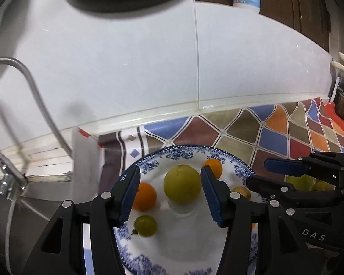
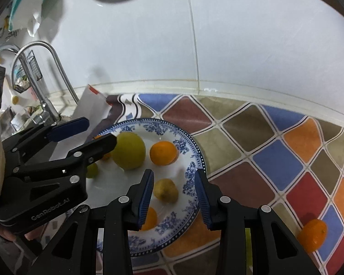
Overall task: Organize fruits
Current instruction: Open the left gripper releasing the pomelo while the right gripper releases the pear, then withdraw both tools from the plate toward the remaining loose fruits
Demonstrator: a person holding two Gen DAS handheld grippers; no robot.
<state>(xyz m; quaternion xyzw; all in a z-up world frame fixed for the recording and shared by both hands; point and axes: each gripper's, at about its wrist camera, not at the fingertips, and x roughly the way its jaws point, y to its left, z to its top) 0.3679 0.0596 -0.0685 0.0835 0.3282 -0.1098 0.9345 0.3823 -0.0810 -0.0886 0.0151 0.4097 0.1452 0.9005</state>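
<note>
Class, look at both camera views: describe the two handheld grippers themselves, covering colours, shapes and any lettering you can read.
Both grippers are matte black, with angular cut-out linkage arms joined by round silver pins. Each finger ends in a blue ribbed pad. The left gripper body reads "GenRobot.AI" in white in the right view; the right gripper shows "DAS" in the left view. No cables visible.

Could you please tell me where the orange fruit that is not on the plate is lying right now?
In the right wrist view, the small orange fruit lies alone on the colourful diamond-patterned cloth, low at right, well apart from the blue-and-white patterned plate.
</note>
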